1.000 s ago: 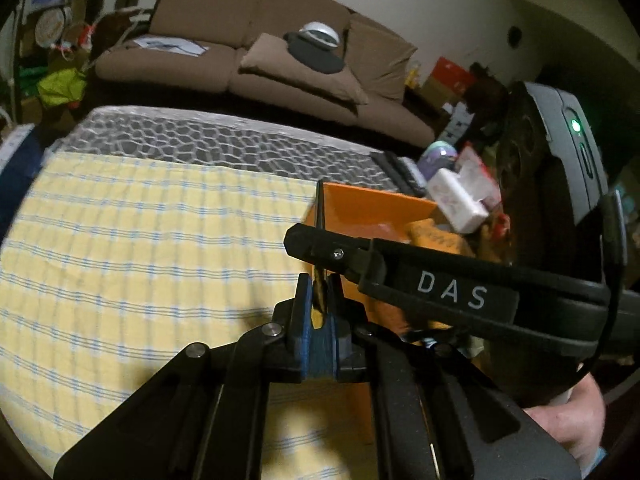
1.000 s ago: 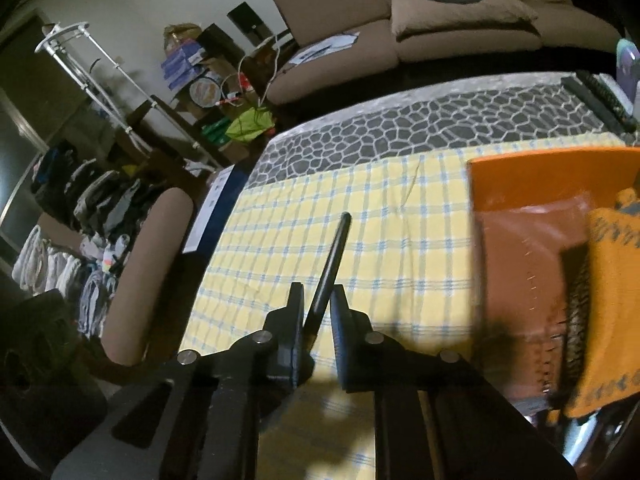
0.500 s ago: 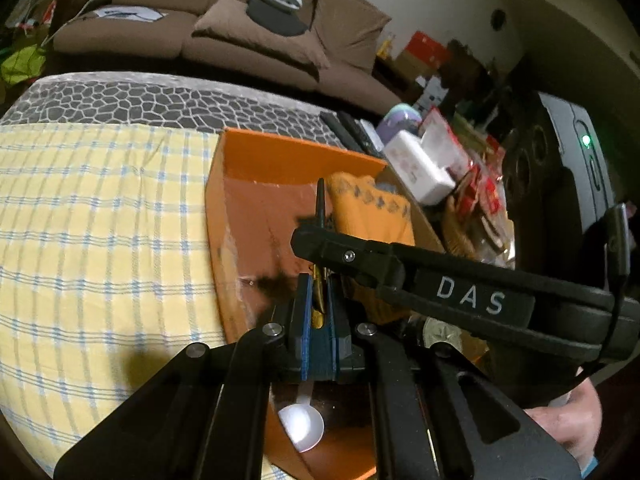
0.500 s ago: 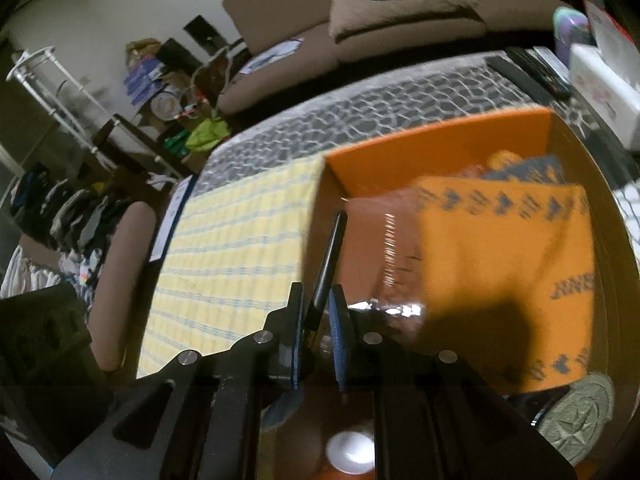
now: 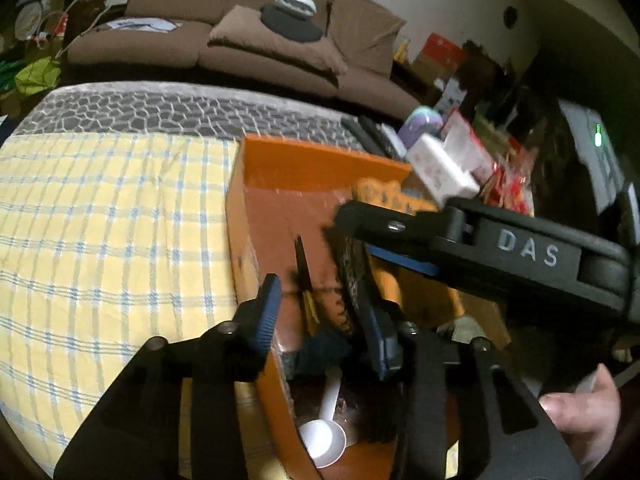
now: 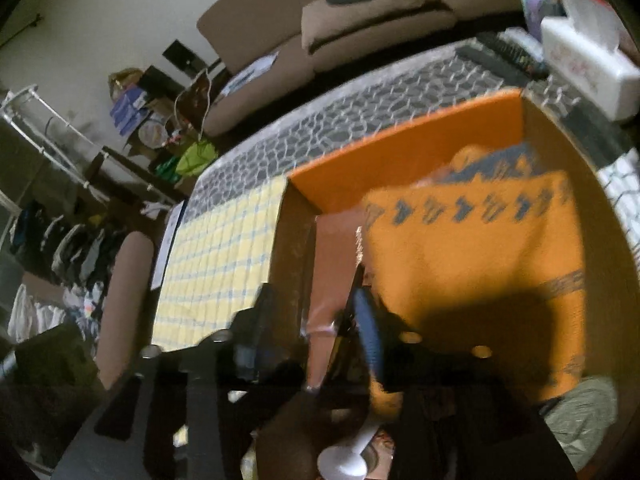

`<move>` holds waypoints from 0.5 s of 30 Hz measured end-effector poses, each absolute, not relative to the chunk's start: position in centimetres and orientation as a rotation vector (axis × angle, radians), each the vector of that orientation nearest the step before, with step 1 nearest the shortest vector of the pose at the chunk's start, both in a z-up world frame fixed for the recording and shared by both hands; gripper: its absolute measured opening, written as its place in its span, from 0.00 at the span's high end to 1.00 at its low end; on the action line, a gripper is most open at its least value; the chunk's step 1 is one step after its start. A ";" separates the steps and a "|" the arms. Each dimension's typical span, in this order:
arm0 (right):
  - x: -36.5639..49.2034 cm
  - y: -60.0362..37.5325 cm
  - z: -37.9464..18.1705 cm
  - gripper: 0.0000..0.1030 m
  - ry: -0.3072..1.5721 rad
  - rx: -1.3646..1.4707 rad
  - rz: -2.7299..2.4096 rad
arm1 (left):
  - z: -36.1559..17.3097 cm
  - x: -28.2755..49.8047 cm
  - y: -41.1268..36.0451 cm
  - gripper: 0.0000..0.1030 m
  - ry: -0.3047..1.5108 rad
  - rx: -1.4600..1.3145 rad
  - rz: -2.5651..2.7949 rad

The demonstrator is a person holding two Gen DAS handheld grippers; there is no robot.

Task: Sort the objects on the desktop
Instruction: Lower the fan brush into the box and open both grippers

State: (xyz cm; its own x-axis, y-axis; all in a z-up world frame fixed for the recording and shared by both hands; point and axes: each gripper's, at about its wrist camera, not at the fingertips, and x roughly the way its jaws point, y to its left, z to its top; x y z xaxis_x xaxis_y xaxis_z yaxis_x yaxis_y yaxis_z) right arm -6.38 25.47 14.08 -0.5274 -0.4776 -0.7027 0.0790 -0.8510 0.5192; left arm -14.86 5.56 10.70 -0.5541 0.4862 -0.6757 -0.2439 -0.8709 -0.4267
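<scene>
Both of our hand-held grippers have swung from over the yellow checked cloth (image 5: 100,240) to above the orange box (image 5: 304,164), and the pens they clamped a second ago now sit loose. Our left hand-held gripper (image 5: 320,312) tilts downward over the box's near-left corner, its jaws opening, blue pads apart, with a dark pen (image 5: 302,264) between them and touching neither pad that we can see. Our right hand-held gripper (image 6: 316,320) leans down just inside the box's left wall, jaws likewise opening; a thin dark pen (image 6: 352,300) lies against its right pad, though blur keeps us from telling whether it is pressed. A bare hand (image 5: 580,416) grips the right tool's handle beside the box. Inside the box lie an orange patterned cloth (image 6: 472,248) toward the right and a white spoon (image 5: 324,440) at the near end. Behind the box, across the desk, stands a brown sofa (image 5: 240,40).
</scene>
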 end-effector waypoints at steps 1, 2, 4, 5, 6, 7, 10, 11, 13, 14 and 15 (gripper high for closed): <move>-6.2 25.8 14.6 0.51 -0.626 1.288 -2.427 | 11.1 -14.8 5.1 0.60 -0.406 -1.169 2.428; -6.1 26.0 14.8 0.51 -0.628 1.280 -2.436 | 11.4 -14.9 4.6 0.57 -0.410 -1.166 2.438; -5.9 26.4 15.5 0.48 -0.624 1.263 -2.466 | 12.1 -14.9 3.5 0.55 -0.416 -1.163 2.468; -5.8 26.5 15.7 0.47 -0.615 1.259 -2.479 | 12.3 -15.0 3.2 0.53 -0.416 -1.162 2.474; -5.8 26.5 15.9 0.44 -0.605 1.260 -2.488 | 12.4 -15.1 2.7 0.50 -0.420 -1.162 2.478; -5.7 26.5 16.0 0.43 -0.586 1.267 -2.502 | 12.5 -15.1 2.5 0.49 -0.421 -1.164 2.479; -5.7 26.4 16.1 0.37 -0.542 1.292 -2.529 | 12.5 -15.3 2.2 0.48 -0.407 -1.186 2.484; -5.7 26.3 16.0 0.35 -0.527 1.305 -2.535 | 12.5 -15.3 2.2 0.46 -0.398 -1.193 2.485; -5.6 26.1 16.0 0.25 -0.502 1.320 -2.545 | 12.4 -15.1 2.5 0.41 -0.369 -1.201 2.486; -5.6 25.9 15.9 0.22 -0.476 1.331 -2.552 | 12.5 -15.1 2.7 0.37 -0.353 -1.203 2.489; -5.5 25.9 15.9 0.19 -0.463 1.335 -2.556 | 12.5 -14.9 2.8 0.31 -0.340 -1.203 2.489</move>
State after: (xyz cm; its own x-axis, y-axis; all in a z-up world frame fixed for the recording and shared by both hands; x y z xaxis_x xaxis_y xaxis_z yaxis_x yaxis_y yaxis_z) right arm -5.54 25.86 15.86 -0.5630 -0.3348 -0.7556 0.0487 -0.9261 0.3741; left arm -14.91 2.85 12.48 -0.5759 0.4135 -0.7052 -0.2090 -0.9085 -0.3620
